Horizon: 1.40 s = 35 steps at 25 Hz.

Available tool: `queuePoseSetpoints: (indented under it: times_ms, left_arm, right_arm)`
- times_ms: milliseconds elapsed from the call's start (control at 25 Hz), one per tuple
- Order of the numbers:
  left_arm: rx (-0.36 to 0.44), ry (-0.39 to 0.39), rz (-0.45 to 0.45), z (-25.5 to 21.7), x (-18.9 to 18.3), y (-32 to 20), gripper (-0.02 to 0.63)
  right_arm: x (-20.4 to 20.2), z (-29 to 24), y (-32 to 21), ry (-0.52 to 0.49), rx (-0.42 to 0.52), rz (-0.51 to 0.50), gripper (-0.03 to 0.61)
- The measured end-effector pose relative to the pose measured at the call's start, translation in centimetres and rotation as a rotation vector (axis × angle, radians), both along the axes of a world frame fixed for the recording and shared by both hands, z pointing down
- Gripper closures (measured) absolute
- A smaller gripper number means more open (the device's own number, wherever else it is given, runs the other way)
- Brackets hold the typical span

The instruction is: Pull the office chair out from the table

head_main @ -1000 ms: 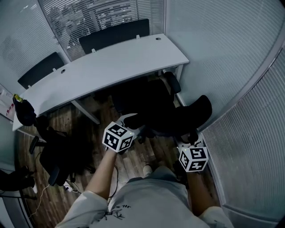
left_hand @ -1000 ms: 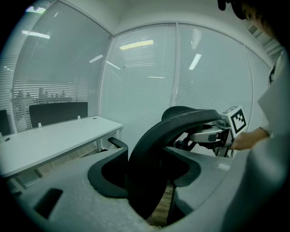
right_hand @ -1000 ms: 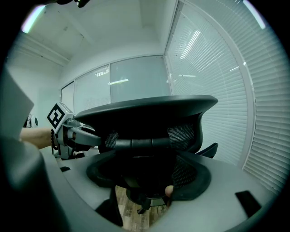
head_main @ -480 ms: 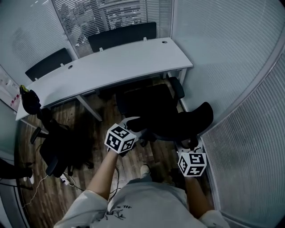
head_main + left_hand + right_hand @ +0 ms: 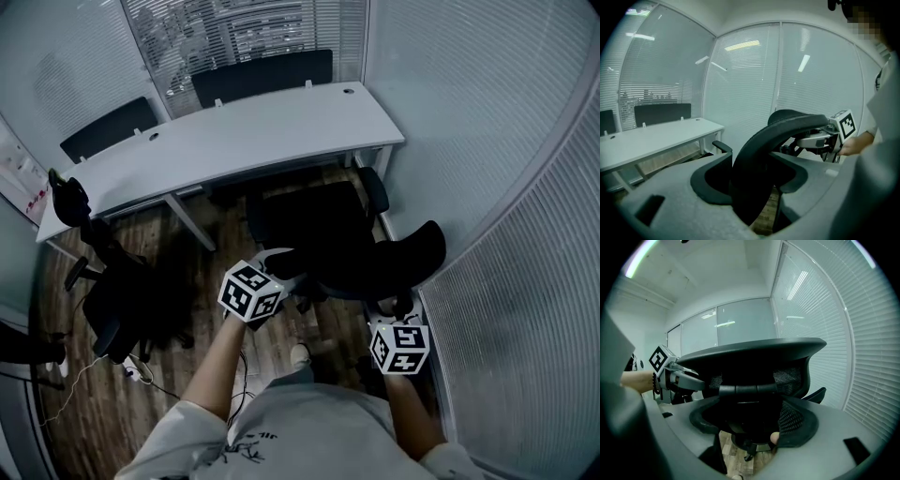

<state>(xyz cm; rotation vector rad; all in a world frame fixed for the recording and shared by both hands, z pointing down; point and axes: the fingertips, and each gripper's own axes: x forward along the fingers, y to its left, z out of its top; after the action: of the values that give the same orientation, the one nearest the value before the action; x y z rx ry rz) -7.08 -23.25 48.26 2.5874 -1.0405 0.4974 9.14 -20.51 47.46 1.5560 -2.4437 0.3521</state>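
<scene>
The black office chair [image 5: 317,223] stands just in front of the white table [image 5: 234,131], its backrest [image 5: 405,255] toward me. My left gripper [image 5: 286,258] is shut on the backrest's left edge [image 5: 754,154], which fills the space between its jaws. My right gripper [image 5: 401,305] is shut on the right side of the backrest [image 5: 754,362], whose mesh touches the right jaw. Each gripper view shows the other gripper across the backrest: the right gripper [image 5: 820,138] and the left gripper [image 5: 670,373].
Two dark chairs [image 5: 262,75] [image 5: 105,129] stand behind the table. Another black chair [image 5: 112,300] is on the left, with a cable [image 5: 94,375] on the wooden floor beside it. Glass walls with blinds [image 5: 506,216] close in on the right.
The chair and both grippers have come back toward me together. More of the seat shows in front of the table's edge.
</scene>
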Motion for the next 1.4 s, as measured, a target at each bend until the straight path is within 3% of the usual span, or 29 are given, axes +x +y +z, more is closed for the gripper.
queuePoseSetpoints:
  times_ms: [1400]
  left_arm:
    - [0.026, 0.0, -0.008, -0.2, 4.6, 10.5, 0.374]
  right_arm:
    - [4.4, 0.2, 10.5, 0.007, -0.002, -0.057, 0.296]
